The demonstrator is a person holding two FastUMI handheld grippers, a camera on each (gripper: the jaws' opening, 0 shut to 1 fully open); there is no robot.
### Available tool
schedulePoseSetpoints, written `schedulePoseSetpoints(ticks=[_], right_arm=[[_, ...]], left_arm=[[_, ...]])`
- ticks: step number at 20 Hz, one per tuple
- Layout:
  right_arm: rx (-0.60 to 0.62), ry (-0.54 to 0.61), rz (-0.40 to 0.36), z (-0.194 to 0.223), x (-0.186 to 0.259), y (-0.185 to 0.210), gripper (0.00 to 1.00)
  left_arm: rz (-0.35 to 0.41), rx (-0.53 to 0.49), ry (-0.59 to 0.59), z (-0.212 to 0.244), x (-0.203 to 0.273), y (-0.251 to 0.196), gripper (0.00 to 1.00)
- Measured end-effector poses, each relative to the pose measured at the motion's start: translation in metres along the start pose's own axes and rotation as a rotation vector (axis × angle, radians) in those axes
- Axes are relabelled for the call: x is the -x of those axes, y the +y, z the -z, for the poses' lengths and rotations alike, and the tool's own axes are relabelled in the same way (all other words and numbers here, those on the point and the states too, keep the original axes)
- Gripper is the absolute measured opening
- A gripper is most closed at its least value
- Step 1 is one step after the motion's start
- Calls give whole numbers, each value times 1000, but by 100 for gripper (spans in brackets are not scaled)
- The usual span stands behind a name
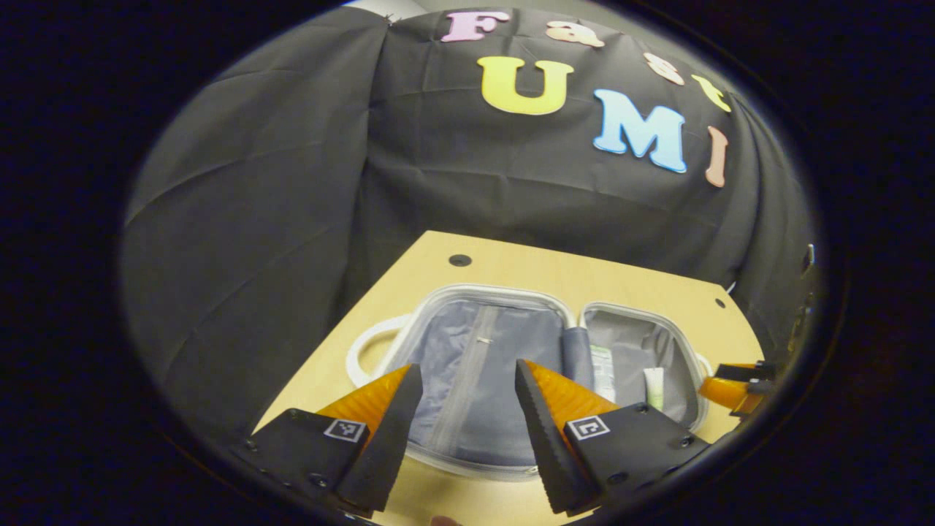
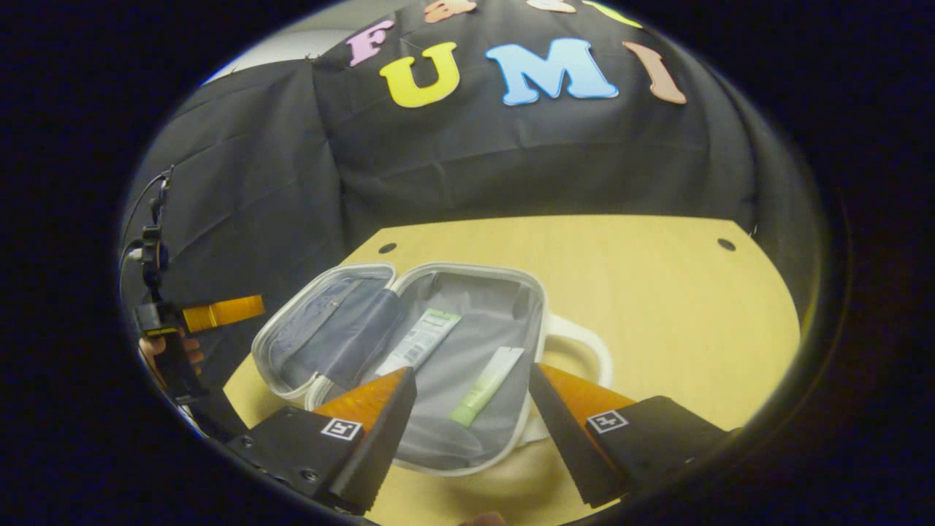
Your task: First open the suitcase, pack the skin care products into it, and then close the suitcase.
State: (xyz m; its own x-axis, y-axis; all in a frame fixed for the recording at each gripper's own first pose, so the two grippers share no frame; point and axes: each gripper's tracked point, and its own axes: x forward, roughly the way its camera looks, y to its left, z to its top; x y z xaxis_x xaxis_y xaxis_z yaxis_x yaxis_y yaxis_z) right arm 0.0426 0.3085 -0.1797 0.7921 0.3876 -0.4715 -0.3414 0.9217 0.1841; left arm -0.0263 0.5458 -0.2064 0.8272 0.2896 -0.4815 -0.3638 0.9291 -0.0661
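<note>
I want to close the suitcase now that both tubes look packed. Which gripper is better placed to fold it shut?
Probably left. The left gripper hangs open over the empty zippered half of the suitcase, the one to fold. The right gripper, open too, sits over the half holding both tubes.

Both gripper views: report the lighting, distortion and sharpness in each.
Left gripper view: dim, fisheye bends the table edges; the open suitcase is fairly sharp, the left gripper close and slightly soft. Right gripper view: brighter and warmer on the tabletop, same curving; both tubes in the suitcase are distinct, label print too small to resolve; right gripper casts soft shadow below.
</note>
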Motion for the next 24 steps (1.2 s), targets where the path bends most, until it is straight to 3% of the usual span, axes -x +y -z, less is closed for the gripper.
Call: schedulePoseSetpoints(ticks=[4,10,12,18,20,22,24], right_arm=[[49,-112,86,-28,34,-18,95],[19,-157,192,-45,65,-42,95],[13,-135,219,-41,68,-47,95],[-6,-95,248,-34,74,-48,96],[-10,-99,265,-36,78,-54,96],[-10,-109,276,-40,82,-58,95],[-8,-122,281,-43,87,-61,96]], left_arm=[[-68,6,-1,-22,-21,70,85],[-7,197,99,-18,-86,145,84],[43,248,160,-2,-109,151,84],[76,357,275,38,-157,157,84],[98,388,264,34,-162,148,75],[55,388,278,43,-165,154,45],[59,410,279,40,-162,154,30]])
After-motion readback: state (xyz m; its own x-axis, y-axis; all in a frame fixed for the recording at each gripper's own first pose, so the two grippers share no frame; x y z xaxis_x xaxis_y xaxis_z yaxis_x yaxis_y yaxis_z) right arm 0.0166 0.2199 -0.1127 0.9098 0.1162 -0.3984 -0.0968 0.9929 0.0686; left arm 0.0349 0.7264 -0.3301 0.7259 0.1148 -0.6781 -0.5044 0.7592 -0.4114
